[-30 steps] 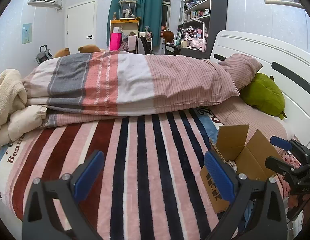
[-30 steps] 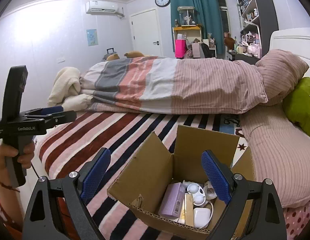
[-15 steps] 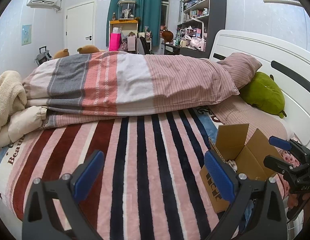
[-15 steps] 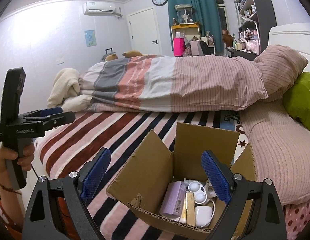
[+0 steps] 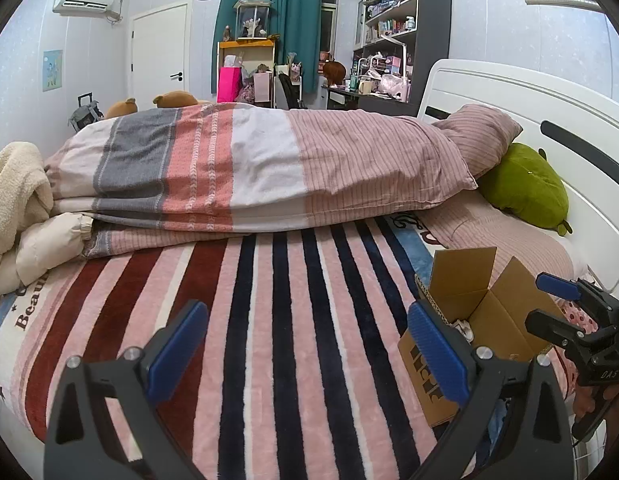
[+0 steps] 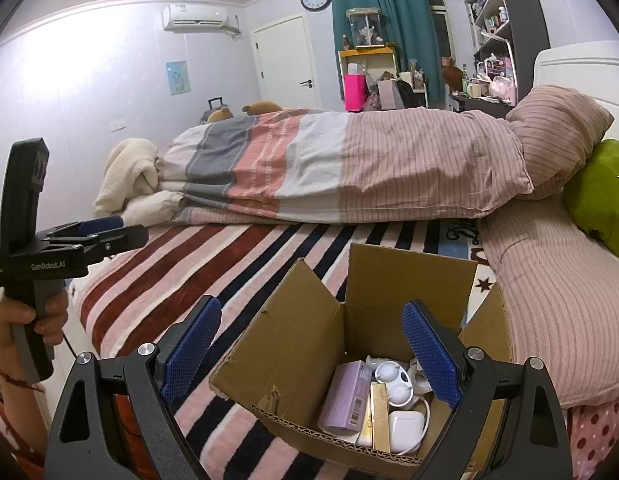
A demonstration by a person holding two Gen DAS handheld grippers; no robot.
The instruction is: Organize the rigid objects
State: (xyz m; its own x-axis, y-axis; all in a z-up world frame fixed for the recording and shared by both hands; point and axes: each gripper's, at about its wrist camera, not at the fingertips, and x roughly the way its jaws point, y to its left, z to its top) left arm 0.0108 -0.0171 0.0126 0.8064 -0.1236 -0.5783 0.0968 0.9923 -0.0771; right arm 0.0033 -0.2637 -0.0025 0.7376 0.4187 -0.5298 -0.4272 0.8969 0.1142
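At the lower centre of the right wrist view, the open brown cardboard box (image 6: 297, 356) sits on the striped plush blanket (image 6: 229, 264), its flaps up. Inside lie a lilac carton (image 6: 346, 396), a gold slim box (image 6: 380, 416) and a white rounded case (image 6: 405, 428). The right gripper (image 6: 311, 352) hangs over it, blue pads spread, empty. The left gripper (image 5: 305, 344), low in its own view, is spread too, over bare blanket.

Both wrist views face across the bed (image 5: 293, 320), sharing the box (image 6: 309, 344)
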